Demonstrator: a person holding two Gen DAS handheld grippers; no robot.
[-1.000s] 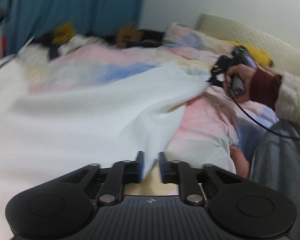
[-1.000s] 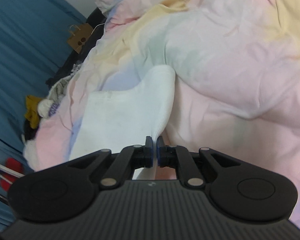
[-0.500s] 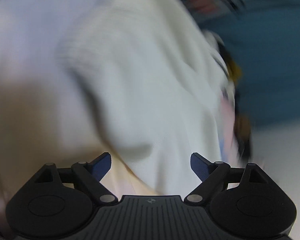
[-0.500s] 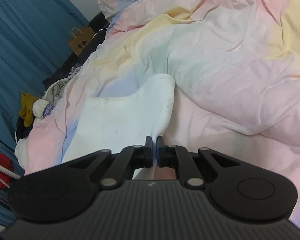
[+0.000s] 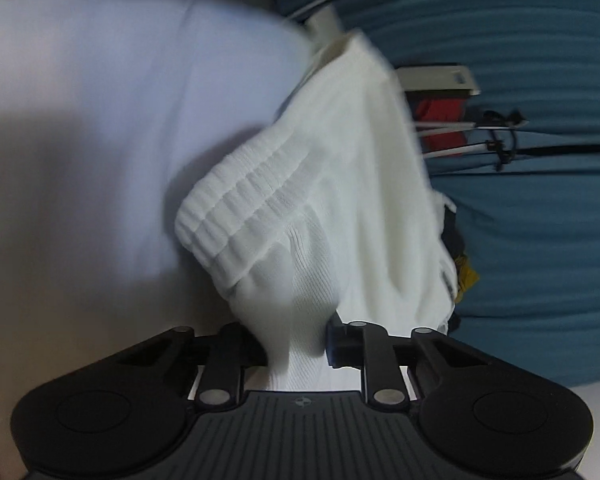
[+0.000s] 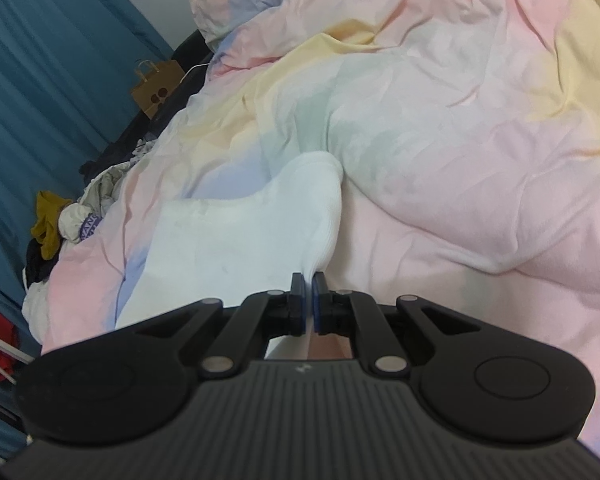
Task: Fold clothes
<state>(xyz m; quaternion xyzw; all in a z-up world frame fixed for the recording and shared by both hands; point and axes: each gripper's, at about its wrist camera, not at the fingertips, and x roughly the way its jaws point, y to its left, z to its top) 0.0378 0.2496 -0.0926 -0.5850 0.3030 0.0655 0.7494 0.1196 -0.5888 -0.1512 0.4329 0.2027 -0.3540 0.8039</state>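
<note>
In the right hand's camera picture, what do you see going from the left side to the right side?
Blue curtain → mustard cloth → brown paper bag → white garment, pinched in the right gripper → pastel duvet.

Left gripper (image 5: 296,344) swung across and rolled over; jaws sprang wide, then have just been closing, now pinching a bunched fold of the white garment (image 5: 300,248) by its ribbed cuff.
</note>
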